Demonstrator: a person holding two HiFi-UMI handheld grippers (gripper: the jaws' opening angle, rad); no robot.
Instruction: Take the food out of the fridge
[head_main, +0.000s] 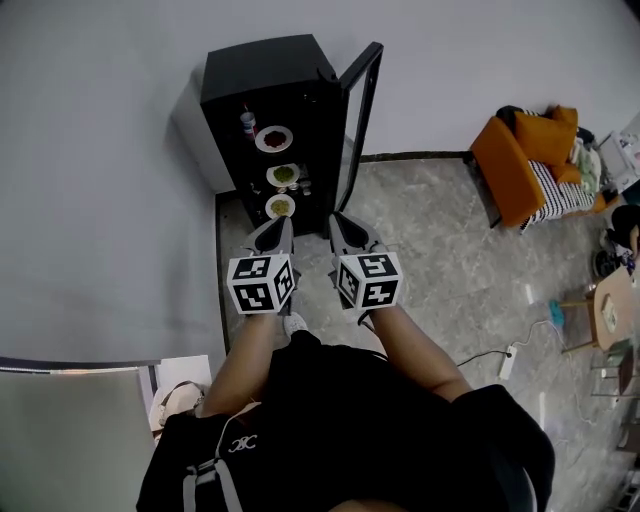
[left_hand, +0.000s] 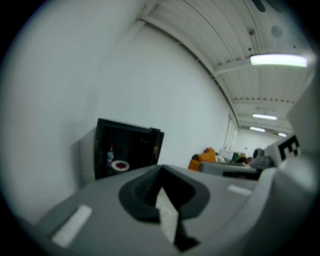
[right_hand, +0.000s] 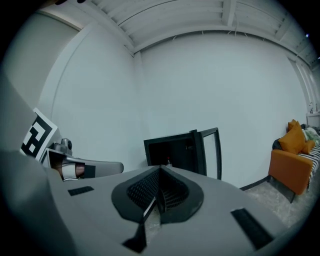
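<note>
Three white plates of food (head_main: 284, 175) sit on the shelves of the black upright fridge (head_main: 262, 68), its glass door (head_main: 360, 105) swung open; none is out yet. My left gripper (head_main: 284, 226) and right gripper (head_main: 338, 220) point at it from short of the shelves, both with jaws pressed together and empty; this looks like the approach, so next I must close in, part the jaws and take a plate's rim.

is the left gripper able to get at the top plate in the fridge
Probably yes: the fridge door stands open and nothing lies between the left gripper and the top plate, though its jaws are shut.
</note>
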